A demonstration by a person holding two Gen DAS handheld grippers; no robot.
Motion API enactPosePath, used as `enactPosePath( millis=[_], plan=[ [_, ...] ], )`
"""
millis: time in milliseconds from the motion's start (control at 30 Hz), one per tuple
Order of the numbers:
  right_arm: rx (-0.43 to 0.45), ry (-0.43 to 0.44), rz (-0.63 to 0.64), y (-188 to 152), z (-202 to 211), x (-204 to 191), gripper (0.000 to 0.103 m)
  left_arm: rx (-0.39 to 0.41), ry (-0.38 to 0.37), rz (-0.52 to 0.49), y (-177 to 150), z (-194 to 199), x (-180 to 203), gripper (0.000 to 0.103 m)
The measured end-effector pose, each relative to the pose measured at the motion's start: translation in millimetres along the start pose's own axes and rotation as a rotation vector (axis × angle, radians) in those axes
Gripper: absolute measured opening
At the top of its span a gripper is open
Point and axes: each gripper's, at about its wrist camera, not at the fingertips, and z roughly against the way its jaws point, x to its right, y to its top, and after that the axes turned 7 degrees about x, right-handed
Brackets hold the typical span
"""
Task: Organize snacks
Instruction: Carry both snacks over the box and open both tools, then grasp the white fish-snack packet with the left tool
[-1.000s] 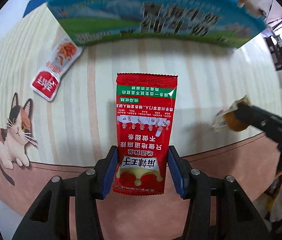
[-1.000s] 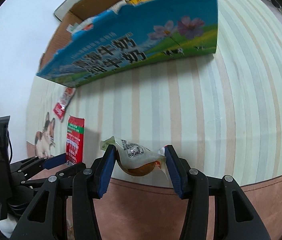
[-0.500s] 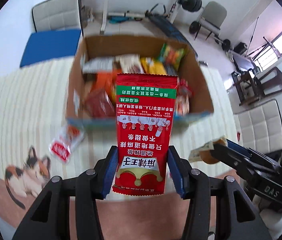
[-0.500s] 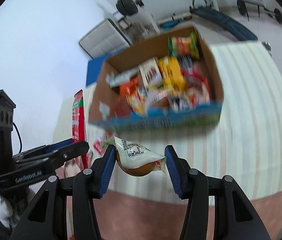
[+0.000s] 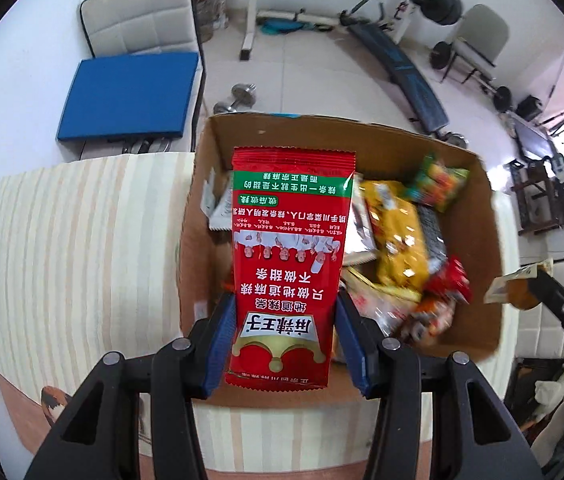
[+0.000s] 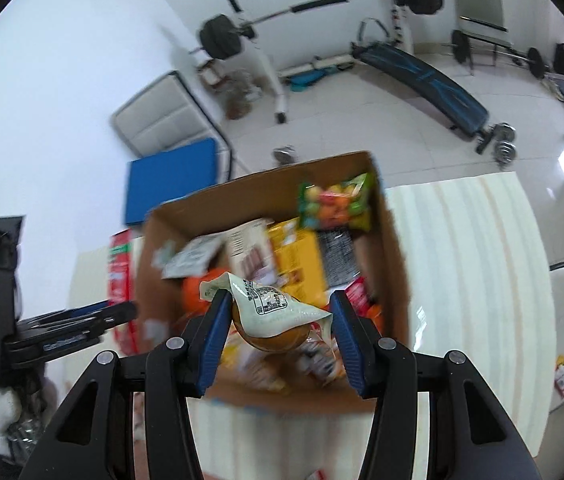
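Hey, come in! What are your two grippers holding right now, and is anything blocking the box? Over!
Left gripper shut on red foil snack packet. Right gripper shut on clear pouch with brown egg-like snack. Both above open cardboard box, half full of snacks. Nothing blocking.

Both hand-held grippers risen from table level; now above open cardboard box (image 5: 489, 216), seemingly over contents.
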Motion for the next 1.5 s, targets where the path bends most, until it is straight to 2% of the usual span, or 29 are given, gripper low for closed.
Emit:
enactPosePath(
  millis=[267, 333, 400, 433, 533, 567, 633, 867, 1000, 1100, 1200, 1267, 1333, 1433, 1500],
  plan=[
    [-0.078, -0.106, -0.081, 19.6, -54.2, 32.5, 0.055, -0.103, 0.015, 0.026, 21.7, -46.7, -8.1, 0.049],
    [-0.081, -0.109, -0.089, 20.9, -58.2, 34.6, 0.062, -0.108, 0.008, 0.032, 23.2, -50.6, -8.7, 0.05],
    [-0.075, -0.128, -0.09, 22.4, -59.3, 35.5, 0.081, -0.095, 0.01, 0.036, 24.5, -50.2, -8.7, 0.055],
    [-0.071, -0.126, -0.086, 21.9, -59.0, 34.9, 0.084, -0.079, 0.01, 0.039, 25.1, -48.6, -9.0, 0.058],
    [-0.061, -0.133, -0.084, 21.6, -56.9, 33.2, 0.088, -0.035, 0.006, 0.038, 26.7, -40.7, -8.4, 0.069],
    [-0.062, -0.137, -0.083, 20.6, -55.8, 32.1, 0.091, -0.03, -0.001, 0.037, 26.9, -39.3, -7.9, 0.076],
    [-0.066, -0.139, -0.085, 18.1, -52.5, 29.1, 0.091, -0.024, -0.022, 0.018, 26.9, -35.2, -5.0, 0.084],
    [-0.055, -0.148, -0.016, -1.6, -39.3, 0.0, 0.093, 0.015, -0.024, -0.02, 18.0, -14.3, -1.6, 0.086],
    [-0.071, -0.115, 0.006, -21.5, -37.2, -16.2, 0.094, 0.071, -0.033, -0.022, 1.1, 8.6, -11.1, 0.086],
    [-0.098, -0.075, -0.003, -39.9, -36.6, -26.1, 0.094, 0.128, 0.014, -0.045, -20.3, 28.9, -24.9, 0.086],
    [-0.143, -0.042, 0.001, -61.6, -39.7, -39.1, 0.094, 0.137, 0.066, -0.087, -39.2, 37.9, -38.7, 0.086],
    [-0.169, -0.023, 0.021, -76.3, -41.6, -50.5, 0.094, 0.125, 0.119, -0.115, -54.4, 38.9, -50.5, 0.086],
    [-0.198, -0.014, 0.059, -87.7, -45.0, -63.6, 0.094, 0.073, 0.156, -0.15, -71.2, 31.6, -65.8, 0.086],
    [-0.237, -0.007, 0.111, -99.7, -50.2, -82.8, 0.094, -0.025, 0.132, -0.179, -93.3, 14.0, -88.1, 0.086],
    [-0.255, -0.012, 0.142, -103.5, -53.1, -94.9, 0.094, -0.062, 0.133, -0.187, -105.2, 6.1, -100.9, 0.086]
  ],
)
